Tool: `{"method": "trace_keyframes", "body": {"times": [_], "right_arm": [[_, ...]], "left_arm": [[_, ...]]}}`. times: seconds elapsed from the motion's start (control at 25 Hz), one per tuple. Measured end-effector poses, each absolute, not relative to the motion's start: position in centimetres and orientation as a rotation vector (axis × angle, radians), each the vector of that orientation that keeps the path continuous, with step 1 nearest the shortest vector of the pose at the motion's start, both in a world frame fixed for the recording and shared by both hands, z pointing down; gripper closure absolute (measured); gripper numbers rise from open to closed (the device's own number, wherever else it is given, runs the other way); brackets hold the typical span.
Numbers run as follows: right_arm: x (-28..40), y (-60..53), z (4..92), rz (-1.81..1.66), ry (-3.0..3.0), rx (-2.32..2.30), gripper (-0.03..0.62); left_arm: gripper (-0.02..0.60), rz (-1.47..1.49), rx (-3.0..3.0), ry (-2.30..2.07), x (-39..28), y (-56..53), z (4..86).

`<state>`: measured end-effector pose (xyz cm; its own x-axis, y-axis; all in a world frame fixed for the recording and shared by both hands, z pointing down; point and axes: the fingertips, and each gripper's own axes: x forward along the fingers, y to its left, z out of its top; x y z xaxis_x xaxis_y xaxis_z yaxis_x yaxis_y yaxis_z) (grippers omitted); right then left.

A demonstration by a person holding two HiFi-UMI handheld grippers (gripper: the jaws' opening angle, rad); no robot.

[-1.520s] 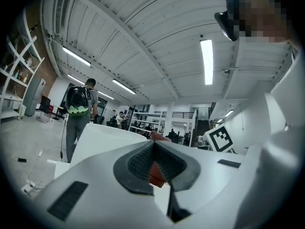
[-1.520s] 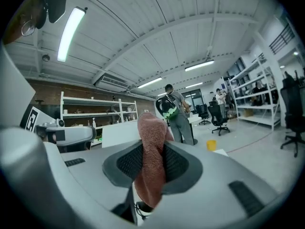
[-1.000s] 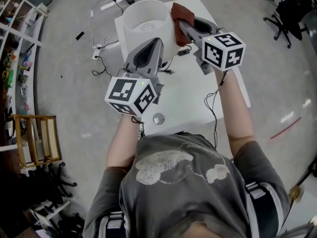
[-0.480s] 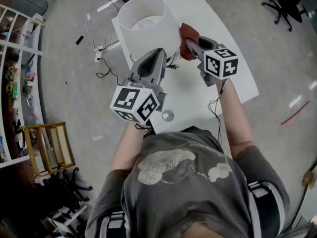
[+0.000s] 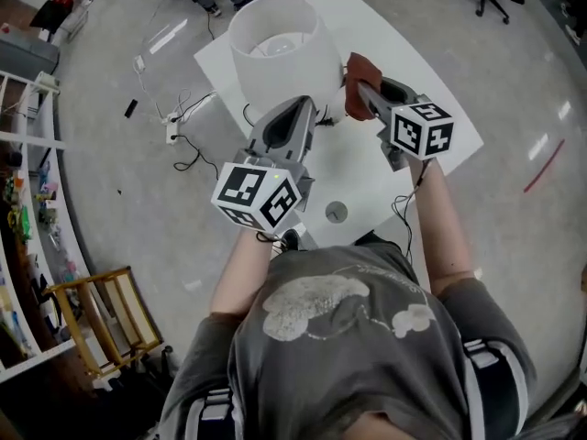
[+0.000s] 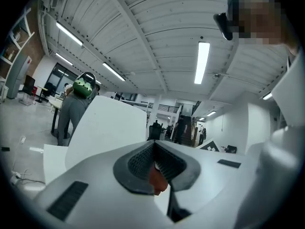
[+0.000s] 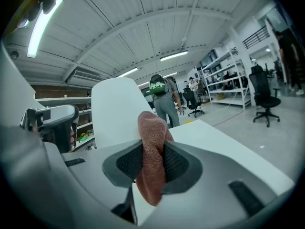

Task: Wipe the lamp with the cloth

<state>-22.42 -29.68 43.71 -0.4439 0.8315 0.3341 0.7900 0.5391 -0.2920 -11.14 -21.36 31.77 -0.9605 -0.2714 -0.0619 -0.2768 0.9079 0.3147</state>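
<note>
A white-shaded table lamp (image 5: 275,49) stands upright at the far left of the tabletop (image 5: 367,181), long axis vertical, open top facing up. Just near of the shade, the left tongs (image 5: 305,108) point at it with jaws closed together, seemingly steadying it; a small reddish patch low in their gap cannot be identified. To the right, a rust-brown cloth (image 5: 358,71) is pinched mid-length in the right tongs (image 5: 365,90), its free end raised toward the shade's right flank for wiping; contact cannot be told.
</note>
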Motion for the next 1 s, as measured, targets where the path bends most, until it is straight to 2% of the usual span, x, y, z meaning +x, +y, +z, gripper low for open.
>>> {"method": "trace_keyframes", "body": {"times": [0.32, 0.52, 0.76, 1.0], "right_arm": [[-19.0, -28.8, 39.1, 0.131, -2.483, -1.121, 0.502], [-12.8, -29.7, 41.7, 0.186, -2.584, -0.96, 0.502], [-4.6, -29.2, 42.1, 0.217, -2.595, -0.818, 0.503], [-0.5, -30.7, 42.3, 0.237, -2.611, -0.754, 0.502]], "left_arm": [[0.574, 0.571, -0.663, 2.989, -9.9, -16.4, 29.5], [0.574, 0.592, -0.854, 2.972, -7.1, -15.5, 34.1], [0.574, 0.616, -1.027, 2.959, -2.5, -14.2, 34.6], [0.574, 0.644, -1.101, 2.951, 0.7, -15.5, 35.6]]}}
